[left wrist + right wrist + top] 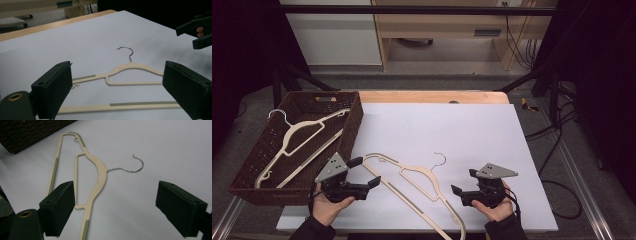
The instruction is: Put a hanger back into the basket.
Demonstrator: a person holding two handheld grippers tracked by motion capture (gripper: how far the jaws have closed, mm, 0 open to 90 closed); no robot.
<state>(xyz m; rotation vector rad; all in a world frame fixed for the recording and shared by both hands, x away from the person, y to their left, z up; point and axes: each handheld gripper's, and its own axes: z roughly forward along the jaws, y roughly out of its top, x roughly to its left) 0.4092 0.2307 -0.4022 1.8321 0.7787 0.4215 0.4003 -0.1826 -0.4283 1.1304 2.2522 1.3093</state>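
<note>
1. A cream plastic clothes hanger [412, 185] with a metal hook [440, 159] lies flat on the white sheet [452, 130] that covers the bench, near the bench's near edge and about midway between its left and right edges.
2. The hook points toward the middle of the bench; one long end of the hanger runs off toward the near edge.
3. The left hand-held gripper [364, 172], held in a hand [327, 205], sits at the hanger's left end, just beside the basket. Its jaws stand wide apart, with the hanger lying on the sheet ahead of them and nothing pressed between them.
4. The right hand-held gripper [464, 182], in the other hand [494, 202], sits just right of the hanger, near the hook. Its jaws are also apart and clamp nothing; the hanger's shoulder lies beyond its left jaw in the right gripper view.
5. A brown woven basket [354, 120] stands at the bench's left edge, holding another cream hanger [297, 137].
</note>
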